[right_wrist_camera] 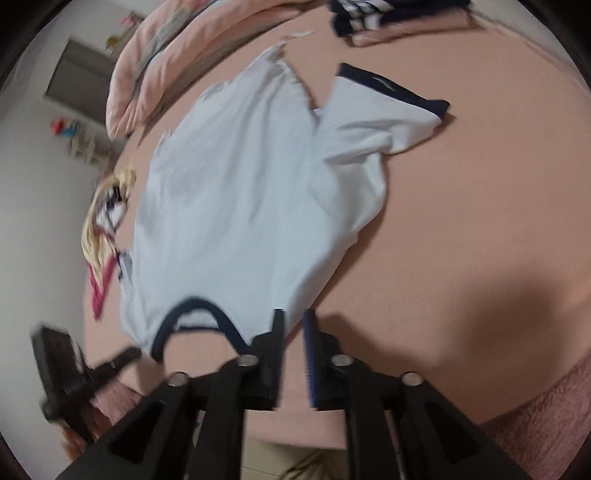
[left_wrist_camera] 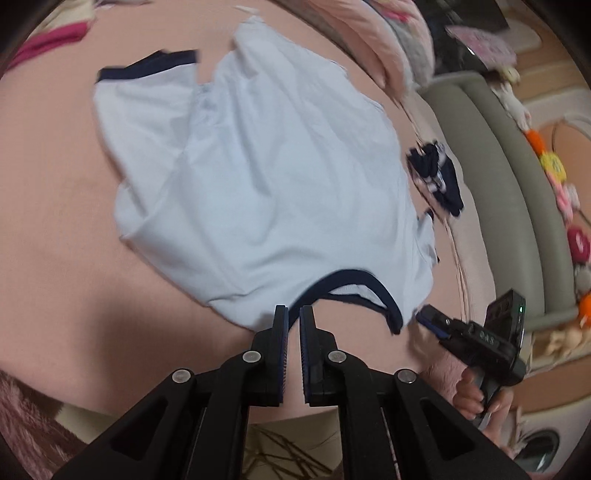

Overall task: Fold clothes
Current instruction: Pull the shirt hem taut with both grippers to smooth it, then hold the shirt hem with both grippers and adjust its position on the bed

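A pale blue T-shirt (left_wrist_camera: 266, 177) with a navy collar (left_wrist_camera: 351, 280) and navy sleeve cuff (left_wrist_camera: 147, 68) lies spread on a pink bed sheet (left_wrist_camera: 55, 221). My left gripper (left_wrist_camera: 293, 314) is at the shirt's near edge by the collar, jaws slightly apart with the navy collar trim running between the tips. The right gripper (left_wrist_camera: 430, 321) shows at the shirt's right shoulder edge. In the right wrist view the shirt (right_wrist_camera: 251, 192) lies ahead, collar (right_wrist_camera: 195, 314) near; my right gripper (right_wrist_camera: 293, 317) has jaws a little apart at the shirt's edge. The image is motion-blurred.
A dark striped garment (left_wrist_camera: 439, 177) lies right of the shirt, also seen at the top (right_wrist_camera: 369, 14). A pink quilt (right_wrist_camera: 166, 62) is at the bed's far side. A yellow and pink garment (right_wrist_camera: 103, 221) lies on the left. A grey bed rail (left_wrist_camera: 509, 206) runs on the right.
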Available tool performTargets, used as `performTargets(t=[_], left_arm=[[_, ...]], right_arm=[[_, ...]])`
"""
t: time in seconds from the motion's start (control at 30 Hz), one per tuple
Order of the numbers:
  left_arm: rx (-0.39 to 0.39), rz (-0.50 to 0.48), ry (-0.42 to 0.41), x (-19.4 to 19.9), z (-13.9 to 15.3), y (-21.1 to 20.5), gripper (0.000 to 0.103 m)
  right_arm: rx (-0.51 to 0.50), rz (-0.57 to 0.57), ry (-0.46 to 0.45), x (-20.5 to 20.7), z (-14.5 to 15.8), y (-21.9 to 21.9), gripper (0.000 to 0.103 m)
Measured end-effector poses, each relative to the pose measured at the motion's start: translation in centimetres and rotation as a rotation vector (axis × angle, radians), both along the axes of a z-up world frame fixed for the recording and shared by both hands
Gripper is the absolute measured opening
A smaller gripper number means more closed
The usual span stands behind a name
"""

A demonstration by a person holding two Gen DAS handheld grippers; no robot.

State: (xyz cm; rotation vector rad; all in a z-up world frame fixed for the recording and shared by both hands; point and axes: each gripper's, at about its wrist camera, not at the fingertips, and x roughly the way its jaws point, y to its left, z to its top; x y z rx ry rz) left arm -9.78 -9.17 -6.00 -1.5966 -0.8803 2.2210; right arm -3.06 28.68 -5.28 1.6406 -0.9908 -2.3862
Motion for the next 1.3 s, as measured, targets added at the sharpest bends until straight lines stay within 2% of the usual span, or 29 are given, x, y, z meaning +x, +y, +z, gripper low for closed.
performTargets(t=[0.07,0.13,0.17,0.2,0.27,0.33,0.4,0.43,0.5,0.57,0.6,0.63,0.7,0.73,0.77,0.83,0.87,0.93,1.0,1.1,1.23,1.27,1.3], left_arm=[[-0.022,0.031,0.020,-0.2,0.1,0.1,0.005],[-0.062,0.011,0.073,-0.9,0.7,0.6,0.005],[-0.102,-0.003,0.060,-1.5,0.5,1.1,0.005],[-0.141,-0.016,0.044,-2.0,0.3,1.5,0.005],[-0.203,-0.021,-0.064,-2.4,-1.4,1.6,0.004],[-0.178,0.018,-0.061,-1.3,-1.3,1.1,0.005],[-0.176,0.005,-0.087,-0.3,-1.4,1.0,0.005],[-0.143,0.016,-0.097,0.2,-1.5,0.7,0.005],[-0.008,0.077,-0.099,1.0,-1.9,-0.7,0.005],[0.101,0.102,-0.094,1.0,-2.5,-1.3,0.006],[0.097,0.122,-0.102,0.9,-2.6,-1.4,0.007],[0.085,0.154,-0.111,0.7,-2.6,-1.5,0.007],[0.114,0.188,-0.107,0.0,-2.5,-1.6,0.008],[0.134,0.191,-0.099,-0.4,-2.5,-1.5,0.011],[0.151,0.191,-0.093,-0.7,-2.3,-1.4,0.016],[0.208,0.208,-0.078,-1.0,-2.6,-1.3,0.053],[0.218,0.226,-0.071,-0.7,-2.5,-1.3,0.057],[0.238,0.263,-0.056,-0.2,-2.5,-1.4,0.057],[0.236,0.292,-0.041,0.3,-2.3,-1.5,0.057],[0.197,0.320,-0.008,0.1,-2.0,-1.2,0.057],[0.149,0.308,0.026,-1.5,-2.3,-1.0,0.055],[0.122,0.293,0.039,-1.8,-2.2,-0.8,0.050],[0.066,0.269,0.042,-2.1,-2.0,-0.4,0.021]], right_arm=[[0.015,0.026,0.002,-0.2,-0.1,-0.7,0.028],[0.080,0.054,0.069,-0.5,0.6,-2.1,0.028],[0.114,0.069,0.106,-0.7,1.0,-2.8,0.028],[0.177,0.091,0.092,-1.6,0.7,-3.7,0.028],[0.289,0.128,0.022,-3.4,-0.2,-5.4,0.028],[0.337,0.138,-0.027,-3.5,-0.7,-6.3,0.028],[0.362,0.180,-0.057,-2.3,-0.6,-6.8,0.028],[0.357,0.194,-0.065,-1.2,-0.6,-6.8,0.029],[0.264,0.164,-0.054,0.7,-0.7,-5.5,0.029],[0.080,0.048,-0.001,2.1,-0.7,-3.0,0.029],[-0.021,-0.030,0.029,2.5,-0.9,-1.5,0.029],[-0.079,-0.091,0.032,2.6,-1.3,-0.4,0.034],[-0.140,-0.170,0.018,2.2,-2.0,1.2,0.037],[-0.137,-0.162,0.010,1.7,-2.2,1.3,0.037],[-0.129,-0.147,0.002,1.1,-2.4,1.3,0.037],[-0.083,-0.115,0.006,0.1,-2.3,0.7,0.038],[-0.072,-0.105,0.017,-0.2,-2.2,0.3,0.040],[-0.055,-0.103,0.029,-0.9,-2.3,-0.4,0.048],[-0.026,-0.106,0.042,-1.3,-2.3,-0.9,0.048],[0.070,-0.067,0.068,-2.0,-1.9,-2.7,0.048],[0.207,-0.004,0.111,-2.6,-1.6,-3.9,0.046],[0.225,-0.001,0.115,-2.7,-1.6,-4.1,0.046],[0.253,0.003,0.115,-2.9,-1.5,-4.2,0.041]])
